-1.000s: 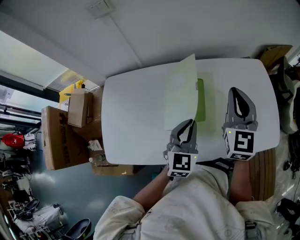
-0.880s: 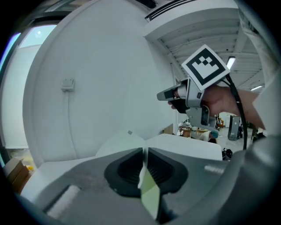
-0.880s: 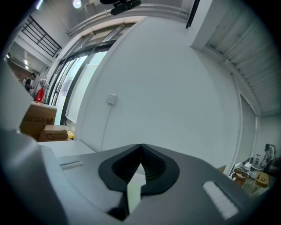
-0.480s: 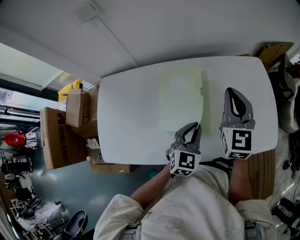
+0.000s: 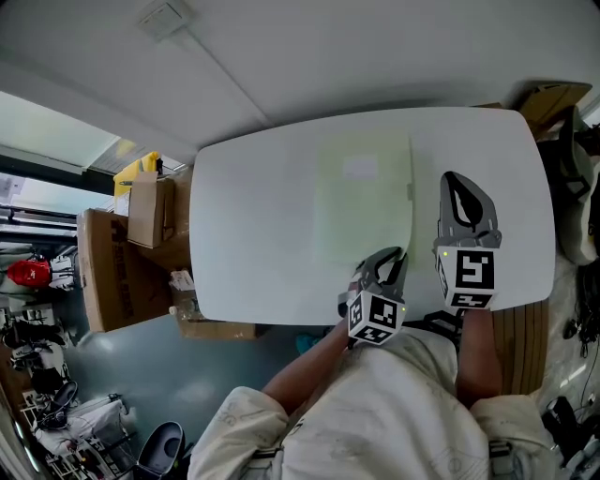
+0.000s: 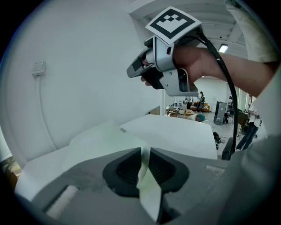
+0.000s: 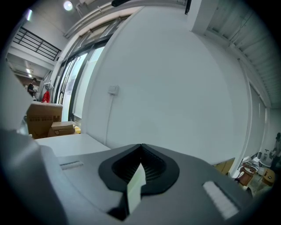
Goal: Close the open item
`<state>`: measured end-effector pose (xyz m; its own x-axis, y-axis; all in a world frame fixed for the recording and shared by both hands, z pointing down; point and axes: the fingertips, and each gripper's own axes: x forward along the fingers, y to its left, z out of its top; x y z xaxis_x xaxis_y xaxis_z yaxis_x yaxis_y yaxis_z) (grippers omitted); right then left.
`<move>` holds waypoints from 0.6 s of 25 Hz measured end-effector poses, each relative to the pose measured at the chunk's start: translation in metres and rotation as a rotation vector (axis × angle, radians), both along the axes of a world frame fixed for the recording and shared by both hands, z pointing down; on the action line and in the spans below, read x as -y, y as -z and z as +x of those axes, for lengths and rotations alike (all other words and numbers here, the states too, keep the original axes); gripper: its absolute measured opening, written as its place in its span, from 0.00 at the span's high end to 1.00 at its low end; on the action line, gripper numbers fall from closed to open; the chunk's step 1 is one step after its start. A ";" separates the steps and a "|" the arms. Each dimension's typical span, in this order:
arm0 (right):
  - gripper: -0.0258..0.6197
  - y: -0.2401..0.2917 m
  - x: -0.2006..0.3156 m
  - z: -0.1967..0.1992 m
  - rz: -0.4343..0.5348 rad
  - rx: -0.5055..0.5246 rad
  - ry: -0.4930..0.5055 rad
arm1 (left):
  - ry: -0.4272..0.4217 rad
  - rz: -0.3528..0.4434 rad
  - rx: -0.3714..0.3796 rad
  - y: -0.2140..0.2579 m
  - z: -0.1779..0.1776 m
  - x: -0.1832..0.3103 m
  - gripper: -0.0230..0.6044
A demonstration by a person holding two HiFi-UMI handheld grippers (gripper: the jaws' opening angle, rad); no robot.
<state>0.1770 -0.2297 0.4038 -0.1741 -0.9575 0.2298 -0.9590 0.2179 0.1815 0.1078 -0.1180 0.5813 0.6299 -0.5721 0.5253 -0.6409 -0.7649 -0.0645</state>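
Note:
A pale green folder point(image 5: 364, 202) lies flat and closed on the white table point(image 5: 253, 234); the left gripper view shows it ahead as a low sheet point(image 6: 105, 136). My left gripper point(image 5: 398, 255) sits at the folder's near right corner. Its jaws point(image 6: 145, 149) have just been opening and stand a narrow gap apart. A pale strip runs through that gap, and I cannot tell whether it is the folder's edge. My right gripper point(image 5: 457, 180) hovers to the right of the folder with its jaws met at the tips point(image 7: 141, 145) and nothing of the folder between them.
Cardboard boxes point(image 5: 141, 234) stand on the floor beyond the table's left edge. A white wall with a socket point(image 5: 161, 17) rises behind the table. A wooden seat point(image 5: 525, 337) and dark gear are at the right. The person's body is close to the near edge.
The folder's cover has come down from standing raised to lying flat. My left gripper has sunk with it toward the near edge. My right gripper has dropped a little.

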 end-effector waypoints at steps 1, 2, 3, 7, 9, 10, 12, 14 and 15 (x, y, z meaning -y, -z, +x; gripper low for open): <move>0.96 -0.005 0.001 -0.001 -0.010 -0.002 0.001 | -0.005 -0.006 0.009 -0.004 0.001 0.000 0.89; 0.96 -0.009 0.003 -0.002 -0.021 -0.004 0.003 | -0.010 -0.014 0.017 -0.008 0.002 0.000 0.89; 0.96 -0.014 0.004 -0.003 -0.030 -0.009 0.005 | -0.014 -0.021 0.023 -0.011 0.003 0.000 0.89; 0.96 -0.028 0.004 -0.004 -0.066 -0.041 0.017 | -0.032 -0.039 0.056 -0.018 0.008 -0.002 0.88; 0.96 -0.032 0.001 -0.003 -0.074 -0.044 0.018 | -0.042 -0.054 0.070 -0.022 0.010 -0.004 0.88; 0.96 -0.033 0.000 -0.003 -0.076 -0.042 0.016 | -0.046 -0.063 0.077 -0.025 0.011 -0.005 0.87; 0.96 -0.035 0.000 -0.003 -0.079 -0.039 0.011 | -0.058 -0.078 0.095 -0.031 0.011 -0.005 0.87; 0.96 -0.036 -0.001 -0.003 -0.079 -0.043 0.008 | -0.072 -0.092 0.116 -0.038 0.010 -0.006 0.86; 0.96 -0.036 -0.002 -0.003 -0.079 -0.047 0.007 | -0.078 -0.099 0.124 -0.040 0.011 -0.007 0.85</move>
